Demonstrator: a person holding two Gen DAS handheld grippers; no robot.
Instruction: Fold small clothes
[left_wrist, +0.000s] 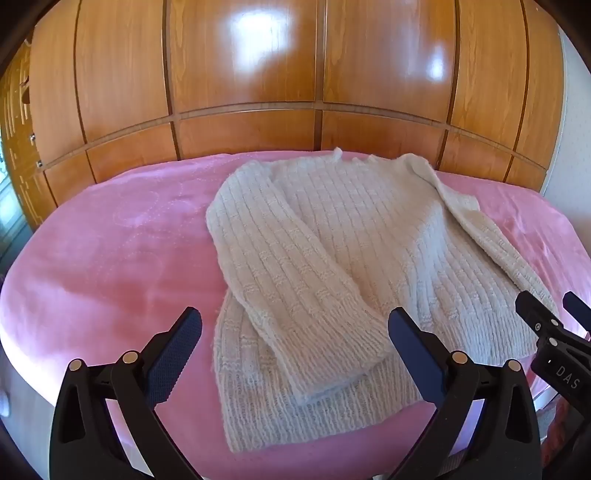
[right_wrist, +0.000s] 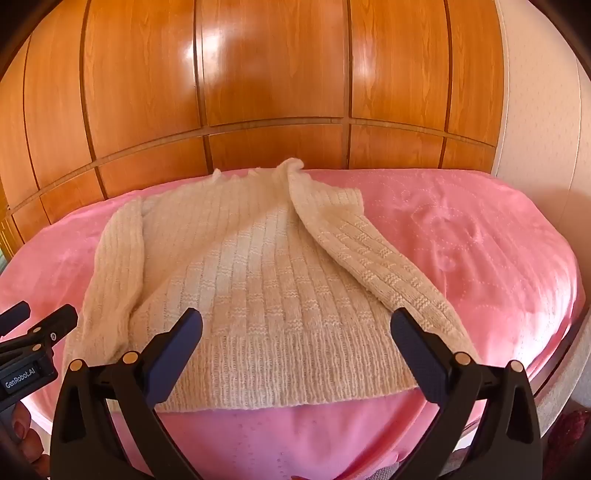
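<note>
Item: cream ribbed knit sweater (left_wrist: 332, 236), laid flat on a bed (left_wrist: 110, 258) covered by a pink blanket with a stitched pattern; the sweater is placed near the middle of the bed, its neck end set toward the far edge and its ribbed hem (right_wrist: 288, 380) brought close to the near edge. One sleeve (left_wrist: 295, 295) is seen folded inward across the body, its cuff laid over the hem area; the other sleeve (right_wrist: 373, 266) is left spread outward at a slant, its cuff toward the near edge of the bed.

Left tongs (left_wrist: 294, 345): held above the near edge of the bed, angled downward; the jaws are spread fully wide; nothing is gripped; the folded sleeve's cuff is framed between the blue pads, though contact with the knit is not shown.

Right tongs (right_wrist: 296, 345): held likewise above the near edge, angled downward; the jaws are spread fully wide; nothing is gripped; the hem is framed between the pads.

Each pair of tongs is caught at the edge of the other's view. Fingers of a hand (right_wrist: 22, 424) are glimpsed at the lower corner of the right wrist view.

Backdrop: glossy wooden wardrobe panels (left_wrist: 243, 74) are ranged behind the far edge of the bed.
</note>
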